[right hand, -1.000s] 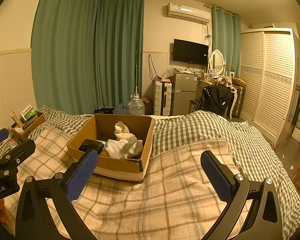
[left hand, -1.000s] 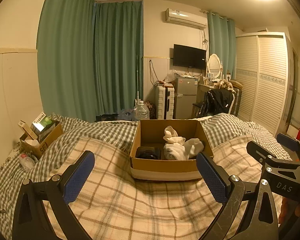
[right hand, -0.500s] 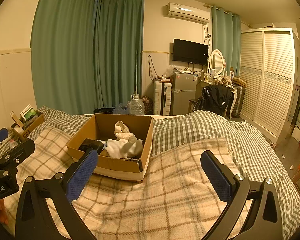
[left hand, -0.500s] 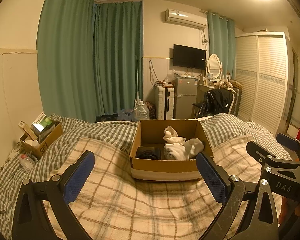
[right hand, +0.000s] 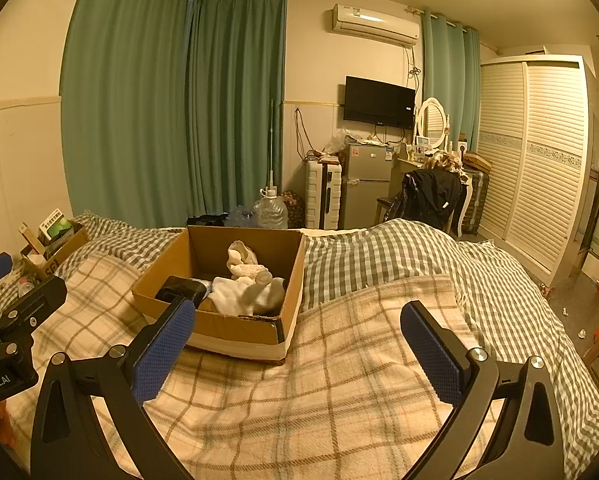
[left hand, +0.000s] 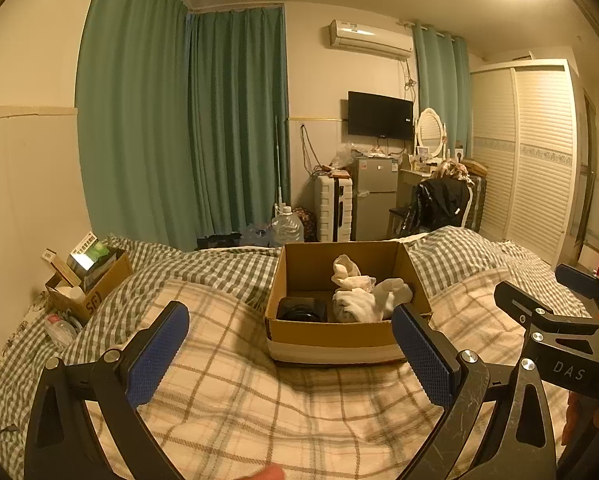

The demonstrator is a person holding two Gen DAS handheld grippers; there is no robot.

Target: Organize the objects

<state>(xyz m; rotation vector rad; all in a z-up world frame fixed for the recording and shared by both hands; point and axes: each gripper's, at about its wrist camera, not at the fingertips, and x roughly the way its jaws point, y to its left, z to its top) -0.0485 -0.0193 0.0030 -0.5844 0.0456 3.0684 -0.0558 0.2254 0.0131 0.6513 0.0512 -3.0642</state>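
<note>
An open cardboard box (left hand: 331,340) sits on the plaid blanket of the bed; it also shows in the right wrist view (right hand: 235,324). Inside lie white socks (left hand: 369,296) (right hand: 247,288) and a black object (left hand: 301,309) (right hand: 181,289). My left gripper (left hand: 289,354) is open and empty, held above the blanket just in front of the box. My right gripper (right hand: 299,348) is open and empty, to the right of the box. Each gripper shows at the edge of the other's view.
A small cardboard box of items (left hand: 87,280) sits at the bed's left edge by the wall. Beyond the bed are green curtains, a water jug (left hand: 286,228), a suitcase, a small fridge, a chair with a black jacket (right hand: 431,196) and a wardrobe.
</note>
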